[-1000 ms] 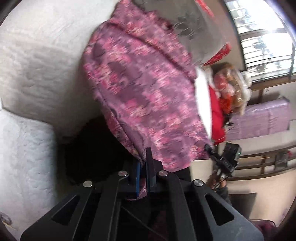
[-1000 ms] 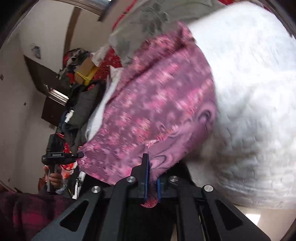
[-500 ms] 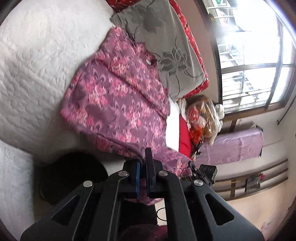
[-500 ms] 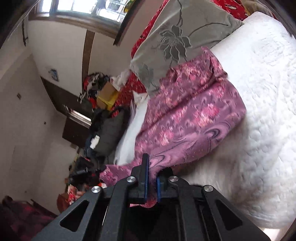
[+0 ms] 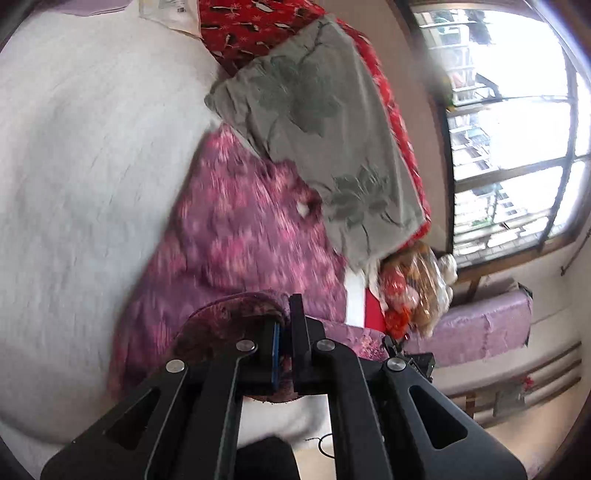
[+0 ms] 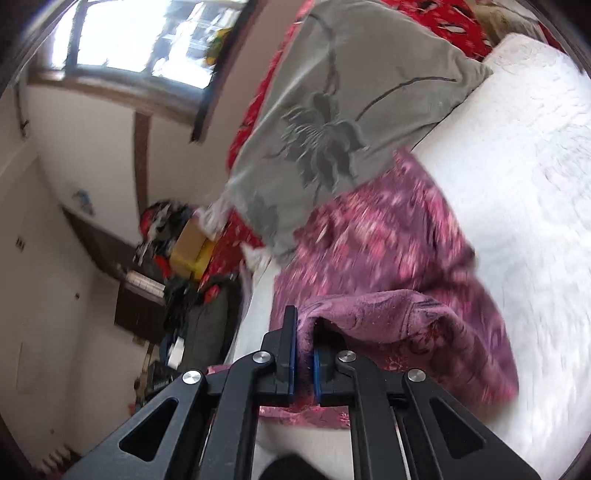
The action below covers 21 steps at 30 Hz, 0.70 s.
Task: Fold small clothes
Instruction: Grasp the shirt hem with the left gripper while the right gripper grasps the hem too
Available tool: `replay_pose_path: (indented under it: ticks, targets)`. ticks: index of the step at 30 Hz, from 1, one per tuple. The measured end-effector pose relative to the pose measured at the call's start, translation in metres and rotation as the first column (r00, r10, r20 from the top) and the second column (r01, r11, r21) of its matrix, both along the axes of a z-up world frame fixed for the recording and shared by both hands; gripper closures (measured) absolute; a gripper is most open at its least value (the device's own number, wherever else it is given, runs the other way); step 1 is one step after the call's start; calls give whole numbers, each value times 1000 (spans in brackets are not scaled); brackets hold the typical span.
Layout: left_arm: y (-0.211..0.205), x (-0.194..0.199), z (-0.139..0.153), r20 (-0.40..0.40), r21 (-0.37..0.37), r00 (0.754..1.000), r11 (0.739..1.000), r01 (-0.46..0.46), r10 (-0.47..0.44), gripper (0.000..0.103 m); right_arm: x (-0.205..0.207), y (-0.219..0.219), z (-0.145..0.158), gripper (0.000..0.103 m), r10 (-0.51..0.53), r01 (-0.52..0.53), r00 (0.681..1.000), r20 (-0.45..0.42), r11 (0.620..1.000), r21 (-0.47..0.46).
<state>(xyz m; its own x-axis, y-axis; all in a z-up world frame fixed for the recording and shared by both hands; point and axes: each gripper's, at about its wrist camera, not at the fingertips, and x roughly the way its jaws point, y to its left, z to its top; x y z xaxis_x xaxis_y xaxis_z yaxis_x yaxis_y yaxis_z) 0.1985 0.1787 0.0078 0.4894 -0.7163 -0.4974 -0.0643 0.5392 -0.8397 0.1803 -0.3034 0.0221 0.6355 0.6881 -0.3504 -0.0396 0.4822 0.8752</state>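
Observation:
A purple garment with a pink flower print [image 5: 236, 236] [image 6: 384, 236] lies spread on a white quilted bed [image 5: 81, 155] [image 6: 524, 177]. Its far end reaches under a grey flowered pillow [image 5: 317, 122] [image 6: 332, 122]. My left gripper [image 5: 283, 332] is shut on the garment's near edge, which curls back over the cloth in a fold. My right gripper [image 6: 303, 339] is shut on the other near corner, where the hem also arches over the cloth below. Both views are blurred by motion.
A red patterned cover [image 5: 258, 26] [image 6: 454, 22] lies behind the pillow. Bright windows [image 5: 517, 122] [image 6: 140, 40] sit beyond the bed. Clutter is piled beside the bed [image 6: 177, 236], with bagged items [image 5: 417, 288] and a purple-covered bench [image 5: 476, 328]. The white quilt stretches wide beside the garment.
Both grippers carried the garment's near edge toward the pillow, so the hanging cloth now lies on the bed and the held edge folds over it. The pillow and windows came closer into view.

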Motion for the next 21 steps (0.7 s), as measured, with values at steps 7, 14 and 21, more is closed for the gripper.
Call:
replay_pose_path:
  ticks: [7,14,21]
  targets:
    - [1,84,-28,-52,-15,998,999,-45,44,101,75,-7,-35,97,-89,93,992,-89,995,39]
    - [11,141,-56,-132,-5,983,992,-127,125,101,131,-15,-61,94,-161,173,975,-153,983,65]
    - [20,153,-51,-175,-126,979,984,-126,103,96,142,-39,-67,87,-244,273,947,-209,954,125]
